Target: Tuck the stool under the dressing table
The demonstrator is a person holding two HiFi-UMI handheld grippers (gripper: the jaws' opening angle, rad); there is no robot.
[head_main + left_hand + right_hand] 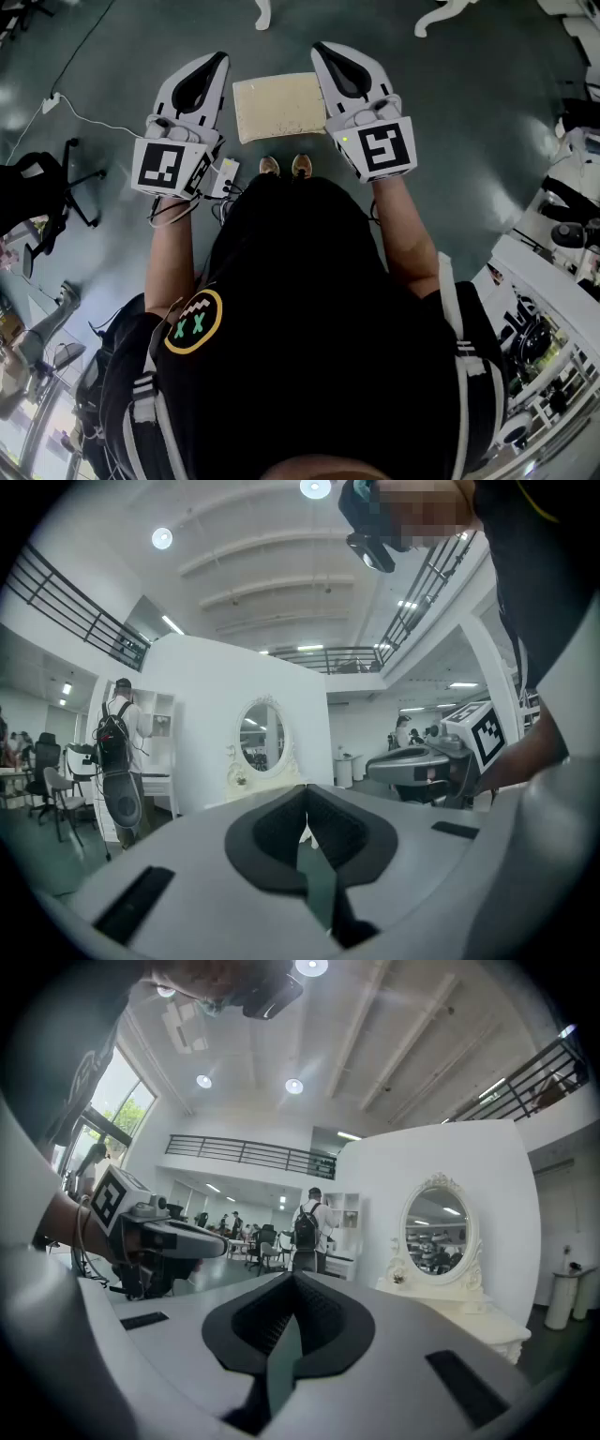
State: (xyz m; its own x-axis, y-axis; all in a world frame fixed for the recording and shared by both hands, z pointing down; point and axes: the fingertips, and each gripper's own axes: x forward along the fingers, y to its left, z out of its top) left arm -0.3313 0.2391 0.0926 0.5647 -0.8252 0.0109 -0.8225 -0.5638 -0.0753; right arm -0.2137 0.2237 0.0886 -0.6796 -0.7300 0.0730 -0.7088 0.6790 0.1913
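The stool (278,106) is shown only in the head view: its cream cushioned top is seen from above on the grey-green floor (450,112), just ahead of the person's shoes (284,166) and, in the picture, between the two grippers. Neither gripper view takes it in.

The jaws of the left gripper (307,808) are seen pressed together along one seam, with nothing held between them. The same is seen of the right gripper (292,1297) — clenched on nothing. Both are held level and side by side in front of the person, each showing at the edge of the other's view. No contact with the stool can be made out, although the right gripper overlaps the cushion's right edge in the head view.

The dressing table (469,1312) is given whole only by the gripper views — a white top with an ornate oval mirror (439,1232), set against a white partition (206,714). In the head view only two curved white legs are caught at the top edge, well beyond the stool. A person with a backpack (307,1227) is seen standing beside the partition.
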